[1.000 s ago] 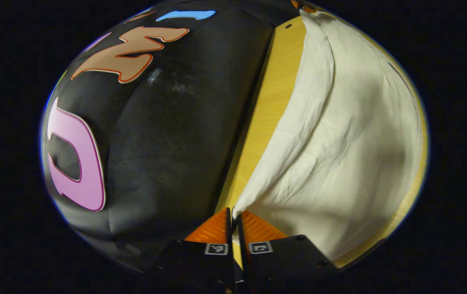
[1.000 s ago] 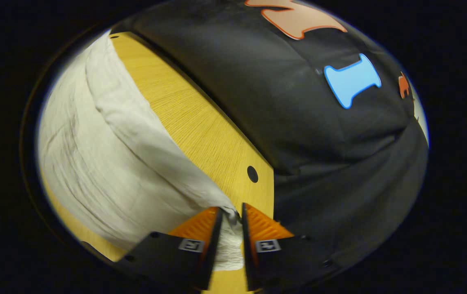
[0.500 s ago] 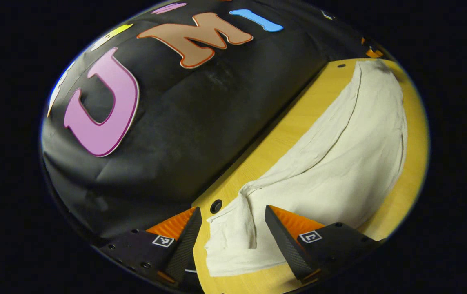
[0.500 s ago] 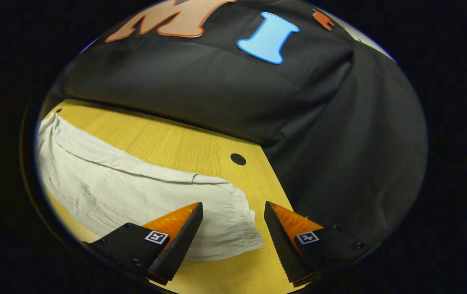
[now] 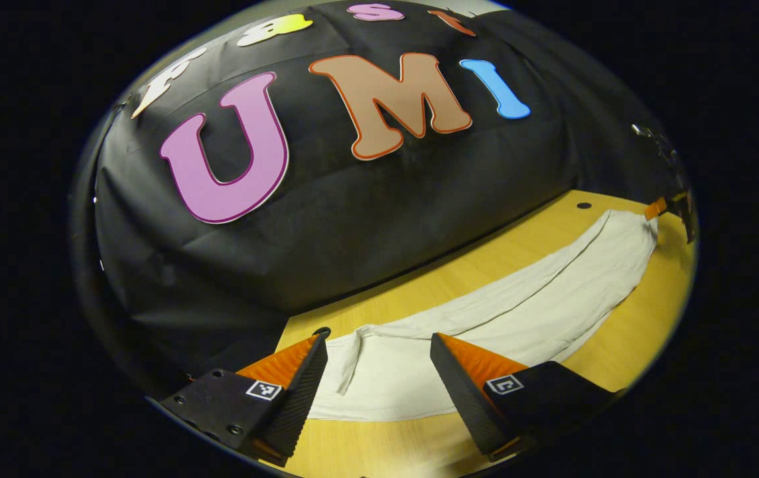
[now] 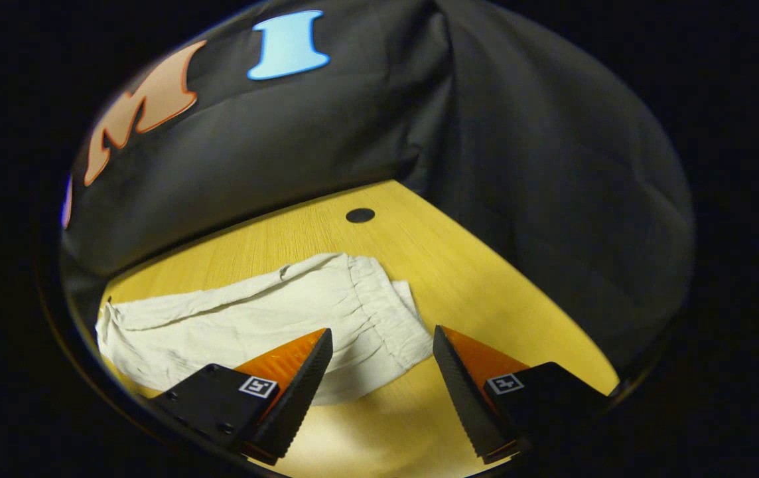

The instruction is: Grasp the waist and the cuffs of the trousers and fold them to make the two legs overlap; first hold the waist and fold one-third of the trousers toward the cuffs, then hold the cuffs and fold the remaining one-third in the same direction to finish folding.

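Pale trousers [image 5: 519, 312] are lying flat on the yellow wooden table [image 6: 485, 279] against black cloth walls [image 6: 552, 166], both tongs [image 5: 377, 372] [image 6: 381, 372] hovering spread.

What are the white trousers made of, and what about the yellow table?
The trousers look like thin woven cloth, maybe cotton or linen: matt, off-white, full of soft creases, with a gathered waistband. The table looks like wood or a wood-look board: pale yellow, smooth, with fine straight grain lines and a round dark hole. Which of the two cannot be told.
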